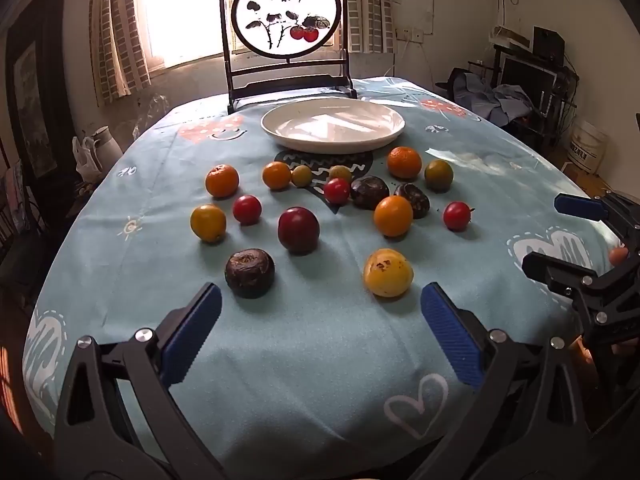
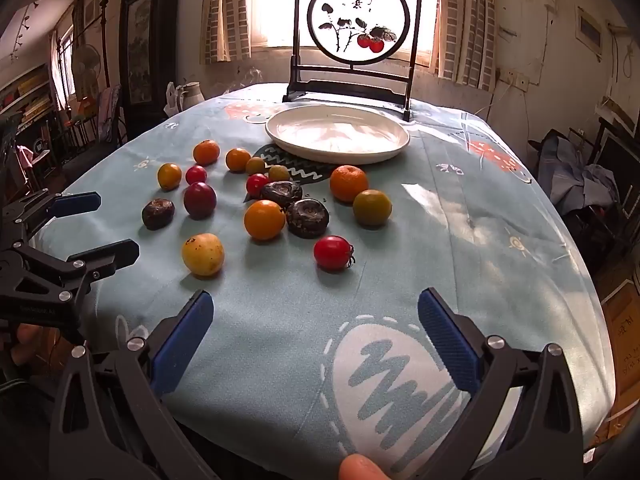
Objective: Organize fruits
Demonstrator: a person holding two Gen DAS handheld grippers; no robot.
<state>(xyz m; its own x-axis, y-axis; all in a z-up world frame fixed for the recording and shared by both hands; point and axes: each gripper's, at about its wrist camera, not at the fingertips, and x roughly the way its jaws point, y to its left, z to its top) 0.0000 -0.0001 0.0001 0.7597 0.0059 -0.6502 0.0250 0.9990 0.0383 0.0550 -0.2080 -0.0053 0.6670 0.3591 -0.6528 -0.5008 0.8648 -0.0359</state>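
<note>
Several fruits lie loose on the blue tablecloth [image 1: 312,344]: oranges [image 1: 393,216], red tomatoes [image 1: 456,215], a dark red plum [image 1: 298,230], a yellow fruit [image 1: 387,272] and dark brown fruits [image 1: 249,273]. An empty white plate [image 1: 332,125] stands behind them, also in the right wrist view [image 2: 337,133]. My left gripper [image 1: 320,320] is open and empty, just short of the dark brown fruit and the yellow fruit. My right gripper [image 2: 312,332] is open and empty, short of a red tomato [image 2: 333,253] and the yellow fruit [image 2: 203,254].
A dark-framed screen with a round painted panel [image 1: 285,12] stands behind the plate at the table's far edge. The right gripper shows at the right of the left wrist view [image 1: 568,240]; the left gripper shows at the left of the right wrist view [image 2: 96,228]. Furniture surrounds the table.
</note>
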